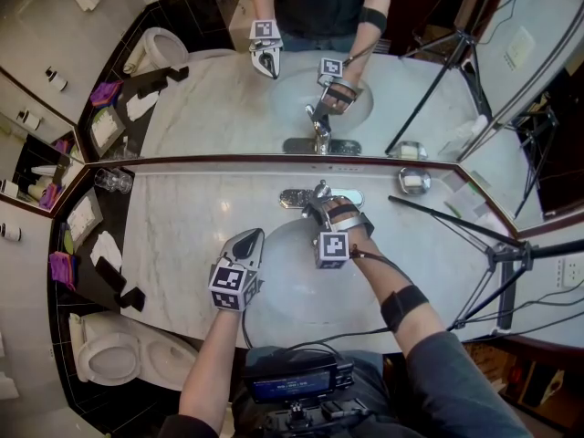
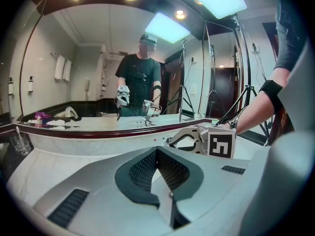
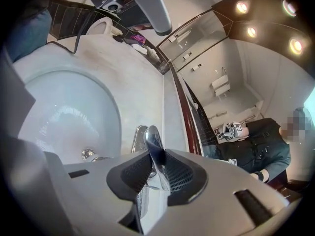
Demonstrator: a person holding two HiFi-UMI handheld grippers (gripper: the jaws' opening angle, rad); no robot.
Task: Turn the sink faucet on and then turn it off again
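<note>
The chrome faucet stands on its plate behind the white basin. My right gripper reaches over the basin and is shut on the faucet's lever handle. In the right gripper view that shiny lever is pinched between the two dark pads, with the basin and its drain to the left. My left gripper hovers over the basin's left rim, shut with nothing in it. In the left gripper view its jaws meet at the tip, and the right gripper shows beyond them.
A wall mirror rises right behind the marble counter. A soap dish sits at the back right, glasses at the back left. A tripod stands to the right, a toilet at the lower left.
</note>
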